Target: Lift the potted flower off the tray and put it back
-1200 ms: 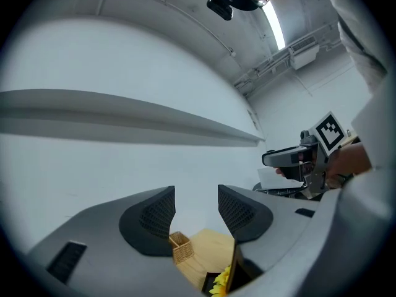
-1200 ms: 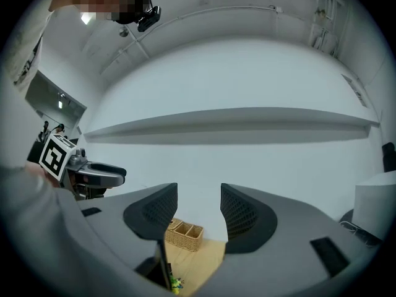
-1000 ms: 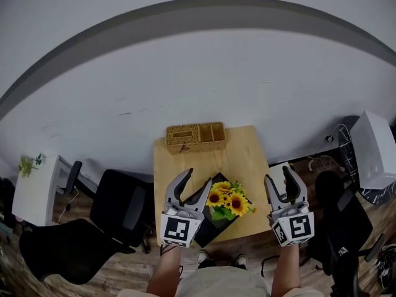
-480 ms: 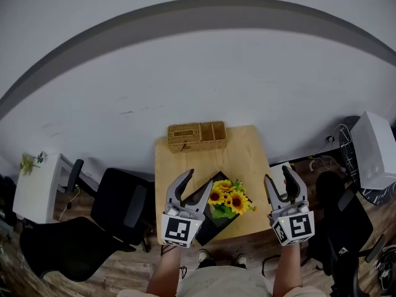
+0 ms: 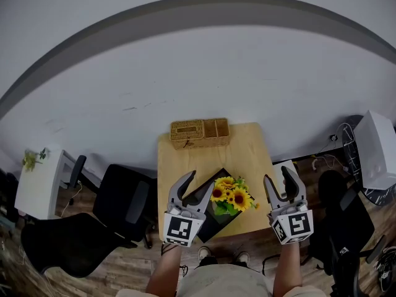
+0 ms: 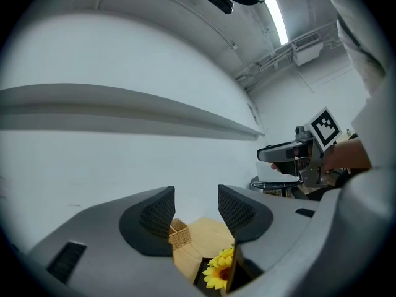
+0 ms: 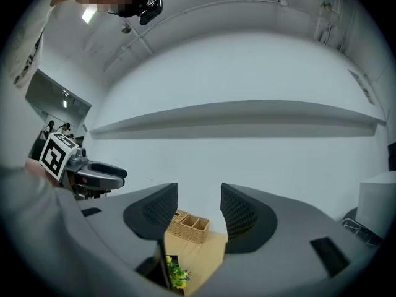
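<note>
In the head view, we hold our left gripper [image 5: 201, 178] and right gripper [image 5: 276, 173] over the wooden worktop [image 5: 241, 156], one on each side of the potted flower [image 5: 230, 197]. The flower sits on the black tray [image 5: 203, 193] near the front edge. A woven basket [image 5: 199, 132] is at the back. In the left gripper view, our jaws stand apart with nothing between them. In the right gripper view, the jaws are apart too and hold nothing.
</note>
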`<state>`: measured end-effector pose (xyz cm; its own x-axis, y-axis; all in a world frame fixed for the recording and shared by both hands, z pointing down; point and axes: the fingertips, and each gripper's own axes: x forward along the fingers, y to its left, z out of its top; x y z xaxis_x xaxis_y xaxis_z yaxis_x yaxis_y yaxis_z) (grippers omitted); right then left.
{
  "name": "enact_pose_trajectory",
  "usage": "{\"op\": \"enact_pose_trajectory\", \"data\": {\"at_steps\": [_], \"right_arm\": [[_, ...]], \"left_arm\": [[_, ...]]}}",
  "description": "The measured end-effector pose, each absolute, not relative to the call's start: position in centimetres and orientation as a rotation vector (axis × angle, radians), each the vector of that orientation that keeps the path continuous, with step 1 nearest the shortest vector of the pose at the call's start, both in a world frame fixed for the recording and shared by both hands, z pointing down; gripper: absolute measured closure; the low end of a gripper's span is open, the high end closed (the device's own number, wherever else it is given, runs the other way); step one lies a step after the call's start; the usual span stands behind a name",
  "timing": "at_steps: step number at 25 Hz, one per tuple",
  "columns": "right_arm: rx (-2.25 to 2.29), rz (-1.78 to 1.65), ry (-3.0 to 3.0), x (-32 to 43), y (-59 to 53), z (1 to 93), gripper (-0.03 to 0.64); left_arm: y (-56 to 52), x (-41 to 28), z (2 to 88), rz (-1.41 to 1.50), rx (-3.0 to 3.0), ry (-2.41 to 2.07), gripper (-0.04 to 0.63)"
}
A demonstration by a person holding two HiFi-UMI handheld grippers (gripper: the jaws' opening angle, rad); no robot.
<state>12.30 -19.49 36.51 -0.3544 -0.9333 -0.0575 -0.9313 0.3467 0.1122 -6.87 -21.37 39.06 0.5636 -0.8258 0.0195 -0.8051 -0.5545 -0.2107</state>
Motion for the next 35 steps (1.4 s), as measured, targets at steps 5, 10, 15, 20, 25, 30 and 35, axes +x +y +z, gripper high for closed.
{"op": "enact_pose_trajectory", "data": {"at_steps": [5,10,15,20,25,30,35], "right_arm": [[1.770,-0.135,-2.553,12.4,-19.8,38.1,0.397],[1.755,-0.080,-2.540,12.2,-20.2,39.9,0.397],[1.713,-0.015,-2.533,11.7,-20.2,42.1,0.396],[1.646,0.058,-2.520,10.7,-19.5,45.2,0.396],[1.583,0.142,-2.497,9.9,-18.7,48.4,0.394],[1.529,0.194,-2.488,9.2,-17.6,50.7,0.393],[1.473,0.255,-2.475,8.5,-16.5,53.1,0.391]], "left_arm": [[-21.3,-6.9,40.5,-0.205,-2.621,1.382,0.383],[-21.5,-7.2,42.5,-0.255,-2.640,1.393,0.383],[-21.3,-7.3,44.9,-0.315,-2.673,1.401,0.383],[-20.4,-7.5,48.0,-0.399,-2.716,1.405,0.382],[-19.4,-7.7,50.7,-0.466,-2.762,1.401,0.382],[-18.4,-7.7,52.8,-0.529,-2.782,1.391,0.380],[-17.4,-7.8,55.4,-0.606,-2.817,1.385,0.380]]}}
